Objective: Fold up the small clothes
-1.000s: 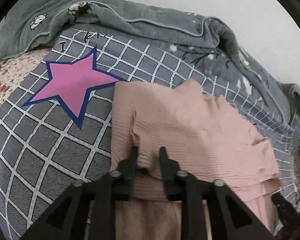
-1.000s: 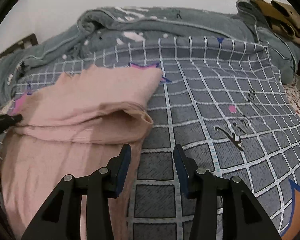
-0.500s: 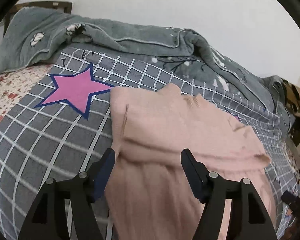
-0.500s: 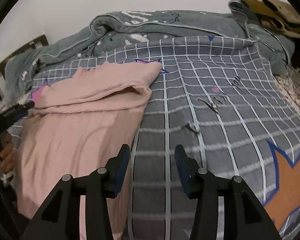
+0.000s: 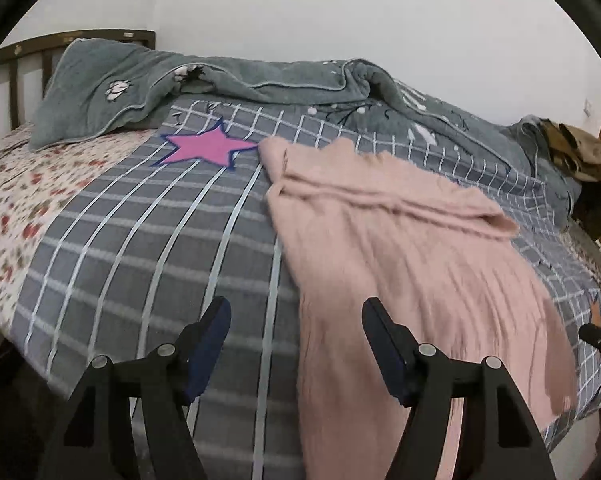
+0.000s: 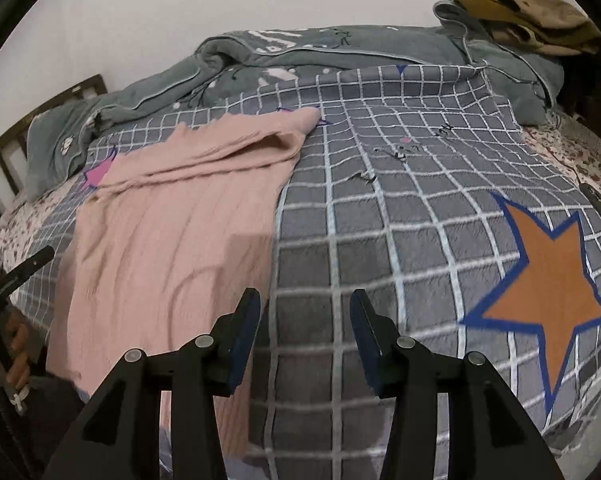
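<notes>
A pink knit garment [image 5: 400, 248] lies on the grey checked blanket [image 5: 148, 240], its far part folded over into a band, its near end hanging over the bed's front edge. It also shows in the right wrist view [image 6: 172, 232]. My left gripper [image 5: 296, 332] is open and empty, held above the bed's near edge at the garment's left side. My right gripper [image 6: 304, 320] is open and empty, above the blanket just right of the garment's right edge.
A rumpled grey quilt [image 5: 260, 80] lies along the back of the bed. A pink star [image 5: 204, 148] and an orange star [image 6: 548, 276] are printed on the blanket. Brown clothes [image 6: 532, 20] are piled at the far right. A headboard [image 5: 16, 64] stands at left.
My left gripper let go of the garment's fold, opened wide and drew back toward the bed's near edge. My right gripper also drew back, staying open. The fold lies where it was laid.
</notes>
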